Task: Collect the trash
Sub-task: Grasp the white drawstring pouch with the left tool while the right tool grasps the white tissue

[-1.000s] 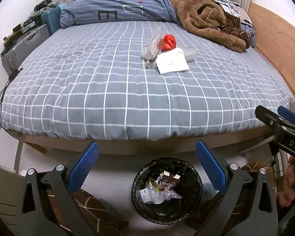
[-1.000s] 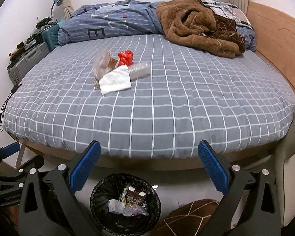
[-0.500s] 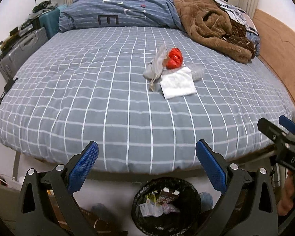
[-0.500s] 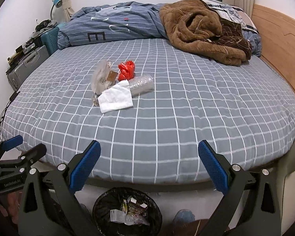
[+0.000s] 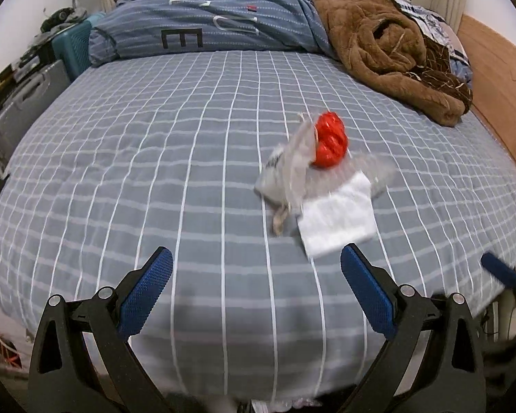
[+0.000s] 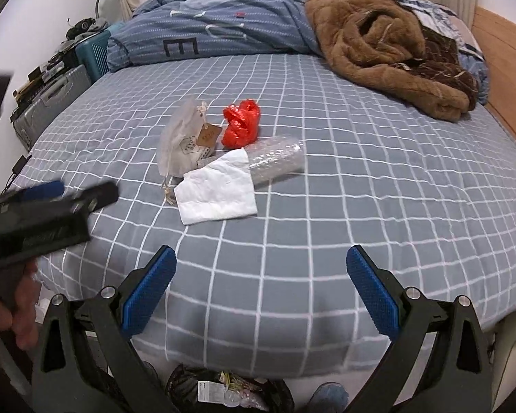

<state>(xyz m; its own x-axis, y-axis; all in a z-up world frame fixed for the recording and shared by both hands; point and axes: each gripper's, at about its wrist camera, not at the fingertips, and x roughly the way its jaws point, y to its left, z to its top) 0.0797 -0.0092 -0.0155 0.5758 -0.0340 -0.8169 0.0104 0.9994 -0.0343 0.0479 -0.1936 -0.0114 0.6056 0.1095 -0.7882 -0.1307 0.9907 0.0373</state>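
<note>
A small pile of trash lies mid-bed: a white tissue [image 6: 216, 191], a red crumpled plastic bag [image 6: 240, 128], a clear bubble-wrap roll [image 6: 275, 160] and a whitish pouch with a brown tag [image 6: 184, 137]. The pile shows blurred in the left wrist view, with the tissue [image 5: 337, 220] and red bag [image 5: 328, 144]. My left gripper [image 5: 256, 296] is open and empty above the bed's near edge. My right gripper [image 6: 261, 289] is open and empty, short of the tissue. The black trash bin [image 6: 228, 394] sits on the floor below it.
The bed [image 6: 361, 206] has a grey checked sheet. A brown blanket [image 6: 388, 51] and a blue duvet [image 6: 216, 31] lie at its far end. Suitcases [image 6: 55, 96] stand at the left. A wooden panel [image 6: 505, 69] runs along the right.
Both grippers have risen and moved forward over the bed toward the trash pile. The bin has dropped to the bottom edge of the views.
</note>
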